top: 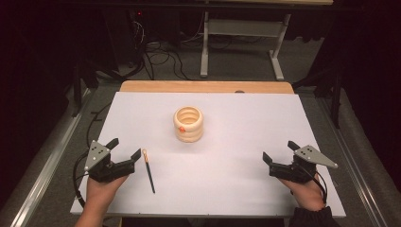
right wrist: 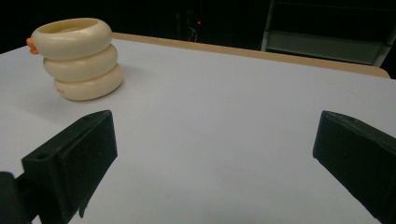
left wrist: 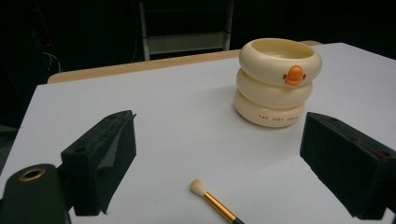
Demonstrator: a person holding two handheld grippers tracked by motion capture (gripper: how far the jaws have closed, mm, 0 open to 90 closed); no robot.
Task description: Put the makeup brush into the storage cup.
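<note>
Brush (top: 149, 171) lies flat on the white table (top: 227, 189), near the front left part of it, its pale bristle tip pointing away from the person and its dark handle pointing back toward the front edge. In the left gripper view the bristle tip is cream, followed by a gold collar; the rest of the handle runs out of the bottom of that view, so its full length cannot be told there. The left gripper (top: 126, 149) sits just beside the brush, on its left, with its jaws spread wide apart and nothing between them; the nearer jaw tip comes close to the bristle end, though from the high view it is hard to say whether they touch. A hand (top: 101, 189) holds it from below.

Farther back, near the middle of the table, stands a cream holder (top: 188, 124) shaped like three stacked rings, upright and open at the top, with a small orange beak on its upper ring. It stands well apart from the brush.

The right gripper (top: 279, 152) rests over the front right part of the table, well apart from both brush and holder, its jaws also wide open and empty.
</note>
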